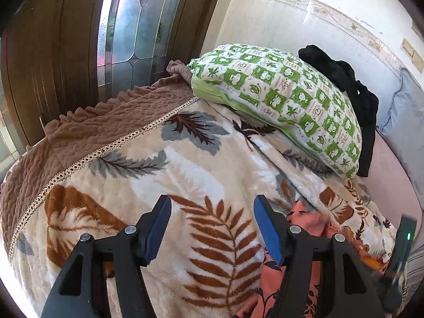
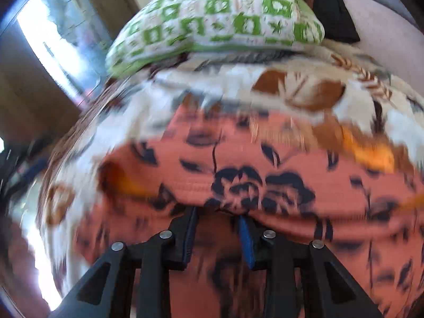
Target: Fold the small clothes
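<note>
**Garment on the move across the bed**

Blanket (image 1: 148,175) first, leaf-printed and covering the bed, with the green checked pillow (image 1: 286,98) at its far end. On it lies the orange flowered garment (image 2: 238,159). The right gripper (image 2: 220,228) looks clamped on a bunched edge of it, though blur makes that hard to call. It should carry that edge low and level, so the fold lands flat. The left gripper (image 1: 212,228) hangs with jaws apart and empty, the garment just beside its right finger.
</note>
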Tool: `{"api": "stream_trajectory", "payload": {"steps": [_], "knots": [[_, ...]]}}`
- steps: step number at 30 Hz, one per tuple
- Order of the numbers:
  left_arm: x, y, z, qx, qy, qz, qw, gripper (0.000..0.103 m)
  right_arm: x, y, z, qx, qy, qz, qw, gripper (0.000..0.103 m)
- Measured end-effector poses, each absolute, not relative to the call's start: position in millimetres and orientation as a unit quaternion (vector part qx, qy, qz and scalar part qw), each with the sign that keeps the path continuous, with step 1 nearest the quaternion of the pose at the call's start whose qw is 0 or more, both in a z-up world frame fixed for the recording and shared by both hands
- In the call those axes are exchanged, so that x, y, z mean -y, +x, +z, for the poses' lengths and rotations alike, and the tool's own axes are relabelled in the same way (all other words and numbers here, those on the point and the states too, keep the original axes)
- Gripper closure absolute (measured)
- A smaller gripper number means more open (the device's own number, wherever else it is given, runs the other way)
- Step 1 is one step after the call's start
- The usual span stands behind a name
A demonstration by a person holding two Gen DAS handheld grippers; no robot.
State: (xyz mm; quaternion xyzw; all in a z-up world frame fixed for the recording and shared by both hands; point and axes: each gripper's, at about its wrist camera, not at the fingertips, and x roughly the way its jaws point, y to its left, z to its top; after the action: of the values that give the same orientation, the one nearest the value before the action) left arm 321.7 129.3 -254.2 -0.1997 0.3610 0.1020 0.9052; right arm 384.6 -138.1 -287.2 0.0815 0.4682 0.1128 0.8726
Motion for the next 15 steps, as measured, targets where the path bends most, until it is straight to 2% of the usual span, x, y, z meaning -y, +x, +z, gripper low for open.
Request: {"api": "stream_trajectory", "payload": {"steps": [4,7,10,15], "knots": [[-124.3,324.9,-253.4,-0.367,-0.208,0.072,0.904,0.037,176.6,408.2,-251.6,-0.397,0.179,0.038,0.899,0.069],[-111.3,328.1,-253.2,-0.375,-0.198,0.043,0.905,0.037,191.4,381.3,-236.4,-0.383,0.145,0.04,0.912,0.069],[-87.8,328.3,-253.3,-0.386,-0.176,0.006,0.905,0.037,208.1,339.2,-234.5,-0.402,0.107,0.035,0.909,0.069],[-26.8,322.1,-259.9,-0.409,-0.085,-0.051,0.907,0.035,267.9,244.5,-252.4,-0.421,0.096,-0.029,0.902,0.07]]}}
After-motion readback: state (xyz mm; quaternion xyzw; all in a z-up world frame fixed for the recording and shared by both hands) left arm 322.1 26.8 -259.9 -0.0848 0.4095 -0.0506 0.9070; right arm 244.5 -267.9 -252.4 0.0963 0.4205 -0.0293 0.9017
